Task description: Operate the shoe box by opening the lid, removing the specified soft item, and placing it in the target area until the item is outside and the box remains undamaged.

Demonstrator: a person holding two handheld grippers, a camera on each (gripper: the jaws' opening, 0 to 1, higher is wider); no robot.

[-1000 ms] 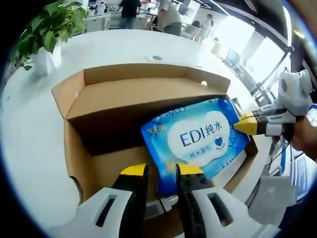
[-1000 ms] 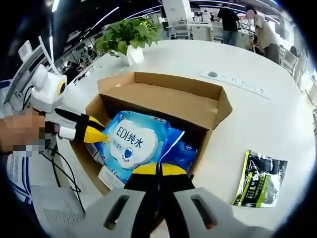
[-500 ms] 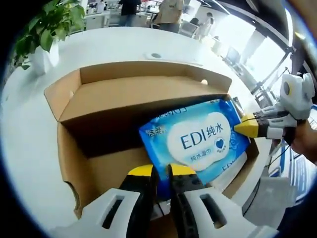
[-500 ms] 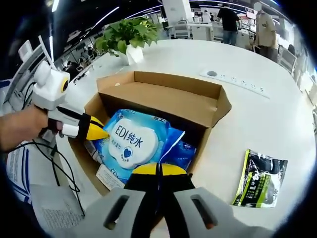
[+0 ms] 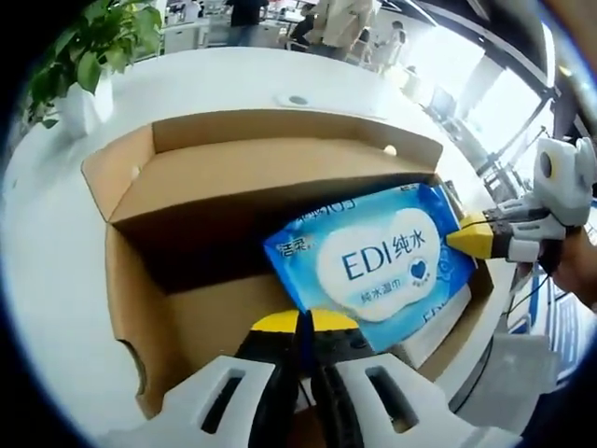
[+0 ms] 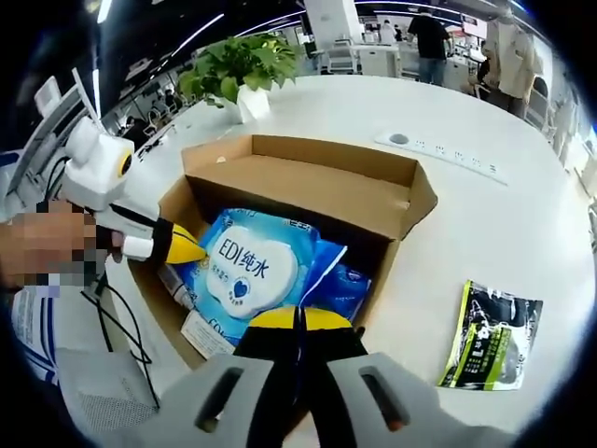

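Shoe box (image 5: 233,187) lid open on desk (image 6: 522,233); blue wipes pack (image 5: 378,266) lies tilted inside, long axis running gripper to gripper. Left gripper (image 5: 305,327) clenched on its near corner, right gripper (image 6: 298,320) clenched on the opposite end.

Bright office; white table (image 6: 485,224), potted plant (image 6: 241,65), desks behind.

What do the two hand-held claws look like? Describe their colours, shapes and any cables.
Both claws are alike. The left claw and right claw each have two black fingers with yellow tips, set in pale grey housings with slotted cut-outs. Seen from across the box, each narrows to a yellow point on a white body. Thin black cables trail below the left one.
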